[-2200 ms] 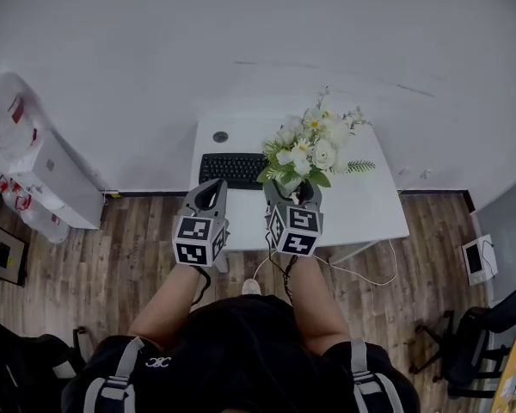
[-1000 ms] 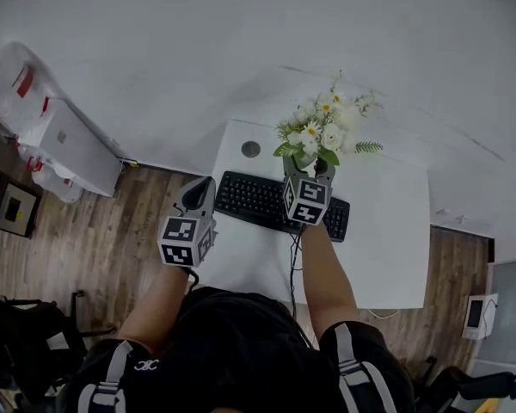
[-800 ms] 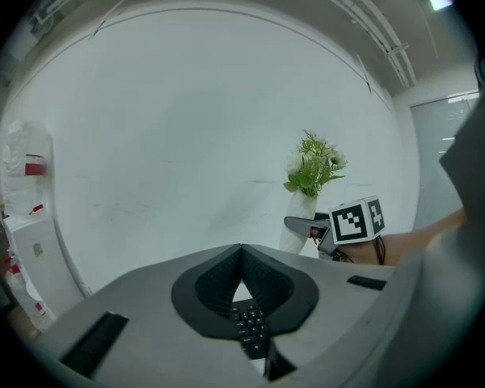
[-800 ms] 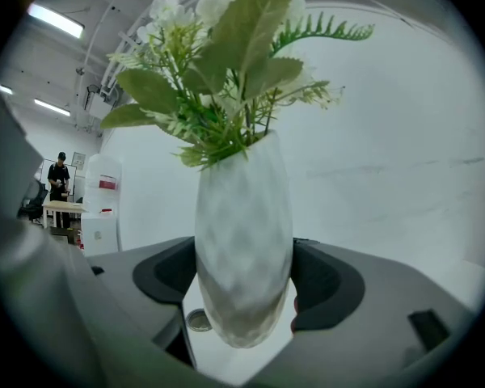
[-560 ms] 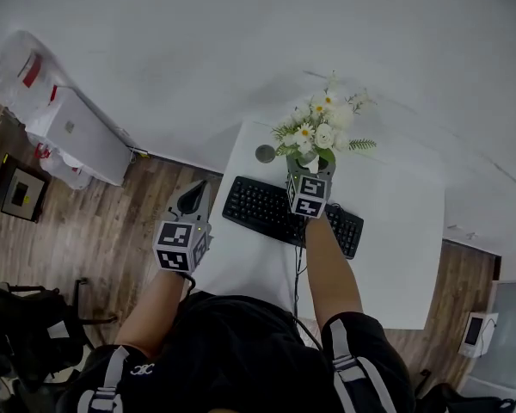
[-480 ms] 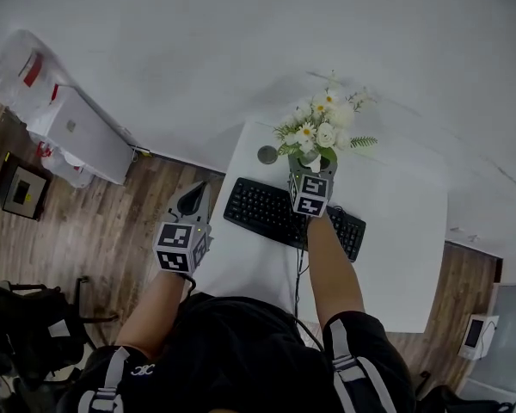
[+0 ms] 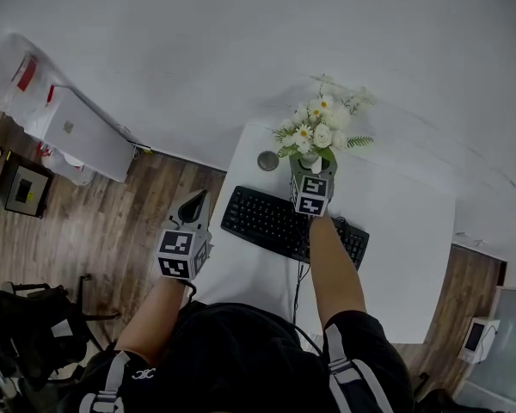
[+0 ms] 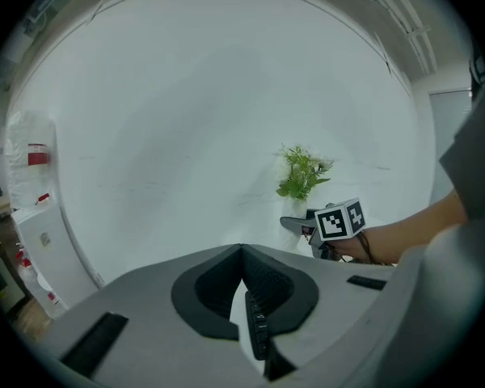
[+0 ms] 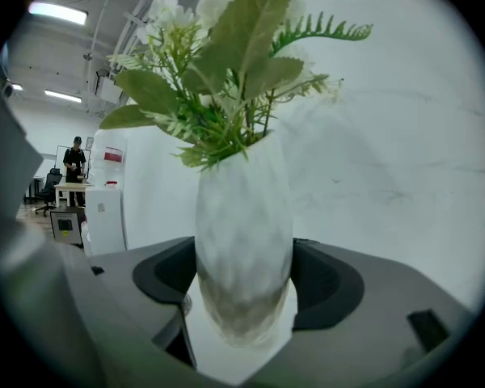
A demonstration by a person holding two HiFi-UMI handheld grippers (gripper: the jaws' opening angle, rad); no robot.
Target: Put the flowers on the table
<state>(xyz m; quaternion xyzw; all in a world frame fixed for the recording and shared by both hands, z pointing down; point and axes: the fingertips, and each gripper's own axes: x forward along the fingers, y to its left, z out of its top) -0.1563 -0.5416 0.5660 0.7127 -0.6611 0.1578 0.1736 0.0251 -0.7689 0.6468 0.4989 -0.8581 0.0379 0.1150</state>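
White and yellow flowers (image 7: 318,130) with green leaves stand in a pale frosted vase (image 9: 244,241). My right gripper (image 7: 312,167) is shut on the vase body, with one jaw pressed on each side. It holds the vase upright over the back of the white table (image 7: 404,231), beyond the black keyboard (image 7: 275,222). Whether the vase base touches the tabletop I cannot tell. My left gripper (image 7: 195,201) hangs at the table's left edge, shut and holding nothing. From the left gripper view the flowers (image 8: 303,172) show ahead to the right.
A round cable hole (image 7: 267,160) lies left of the vase. A cable (image 7: 297,274) runs from the keyboard toward the person. A white cabinet (image 7: 82,136) and plastic bags (image 7: 13,67) stand by the wall at left, with a black box (image 7: 24,192) on the wooden floor.
My right gripper has carried the flowers from the table's front edge, over the keyboard, to the back of the table. In the last half second it has barely moved. The left gripper stays at the left edge.
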